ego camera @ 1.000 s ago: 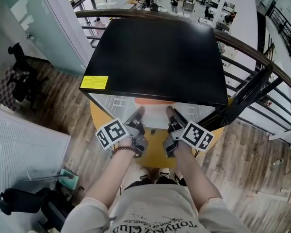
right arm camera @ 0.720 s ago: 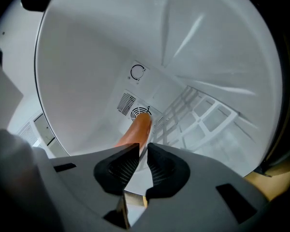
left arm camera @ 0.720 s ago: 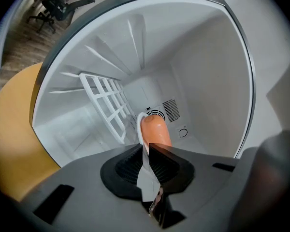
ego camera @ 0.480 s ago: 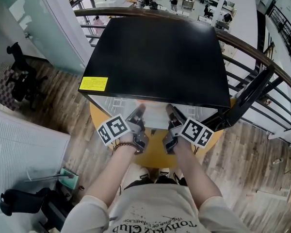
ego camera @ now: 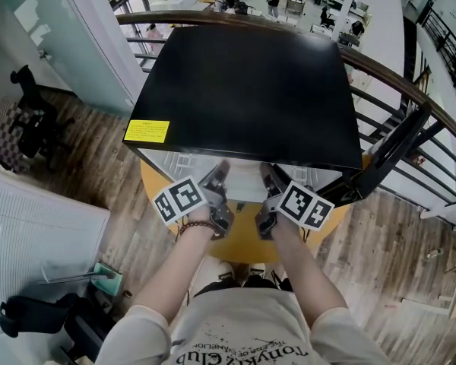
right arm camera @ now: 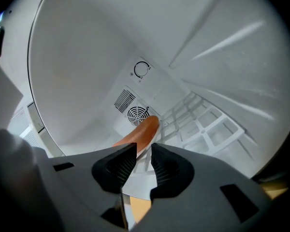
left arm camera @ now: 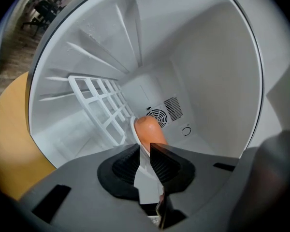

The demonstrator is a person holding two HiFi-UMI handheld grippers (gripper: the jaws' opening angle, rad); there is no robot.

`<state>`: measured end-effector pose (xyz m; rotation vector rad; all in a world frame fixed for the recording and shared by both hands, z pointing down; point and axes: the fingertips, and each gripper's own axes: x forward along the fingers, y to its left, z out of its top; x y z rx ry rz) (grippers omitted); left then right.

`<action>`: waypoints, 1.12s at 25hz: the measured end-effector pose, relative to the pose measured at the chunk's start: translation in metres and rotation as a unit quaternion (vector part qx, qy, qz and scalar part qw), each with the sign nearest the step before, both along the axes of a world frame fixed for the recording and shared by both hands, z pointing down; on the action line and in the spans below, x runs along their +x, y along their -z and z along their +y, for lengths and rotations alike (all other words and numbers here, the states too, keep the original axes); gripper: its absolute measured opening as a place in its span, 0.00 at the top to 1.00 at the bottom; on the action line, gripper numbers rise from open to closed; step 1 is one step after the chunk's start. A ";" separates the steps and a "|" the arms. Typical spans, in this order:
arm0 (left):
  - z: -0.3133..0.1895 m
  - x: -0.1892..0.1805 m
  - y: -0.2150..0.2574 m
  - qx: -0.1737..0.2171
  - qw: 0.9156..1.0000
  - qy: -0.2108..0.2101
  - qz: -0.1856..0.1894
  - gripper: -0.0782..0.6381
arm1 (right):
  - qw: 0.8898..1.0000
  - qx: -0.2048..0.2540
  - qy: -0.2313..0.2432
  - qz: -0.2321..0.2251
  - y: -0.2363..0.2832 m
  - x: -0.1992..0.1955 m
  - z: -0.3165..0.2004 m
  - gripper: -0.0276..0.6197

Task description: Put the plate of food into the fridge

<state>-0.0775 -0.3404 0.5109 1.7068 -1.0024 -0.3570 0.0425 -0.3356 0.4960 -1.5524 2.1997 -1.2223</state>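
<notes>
A black mini fridge [ego camera: 243, 90] stands open on a round yellow table [ego camera: 243, 238]. Both grippers reach into its white inside. The white plate [left arm camera: 134, 125] carries an orange sausage [left arm camera: 150, 132] and sits deep in the fridge, in front of the fan vent [left arm camera: 158, 115]. My left gripper [left arm camera: 145, 151] has the plate's rim between its jaws, which are opening, with the pads apart from the rim. My right gripper [right arm camera: 144, 151] is also opening around the opposite rim [right arm camera: 137, 178], with the sausage [right arm camera: 140, 132] just beyond. In the head view the left gripper [ego camera: 219, 175] and right gripper [ego camera: 267, 175] sit side by side under the fridge's top edge.
A white wire rack [left arm camera: 101, 105] stands against the fridge's side wall, also seen as the rack [right arm camera: 208, 129] in the right gripper view. A curved railing [ego camera: 395, 82] runs behind the fridge. A black office chair [ego camera: 30, 120] and a white panel [ego camera: 38, 234] stand at the left.
The orange sausage that showed under the fridge's top edge a second ago is hidden now. Both grippers have crept slightly forward into the fridge.
</notes>
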 end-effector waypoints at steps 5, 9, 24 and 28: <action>0.000 -0.001 0.001 0.008 1.000 -0.006 -0.027 0.79 | 1.000 -0.005 -0.001 0.024 -0.002 -0.002 0.000 0.80; 0.001 0.001 0.001 0.014 0.999 -0.011 -0.046 0.78 | 0.999 -0.003 0.001 0.043 -0.002 0.000 0.002 0.79; 0.006 -0.003 0.002 0.029 0.993 -0.016 -0.117 0.74 | 0.977 0.034 -0.002 0.212 0.000 0.013 0.003 0.72; 0.006 -0.004 0.002 0.036 0.989 -0.018 -0.141 0.73 | 0.980 0.027 0.004 0.195 -0.003 0.012 0.003 0.72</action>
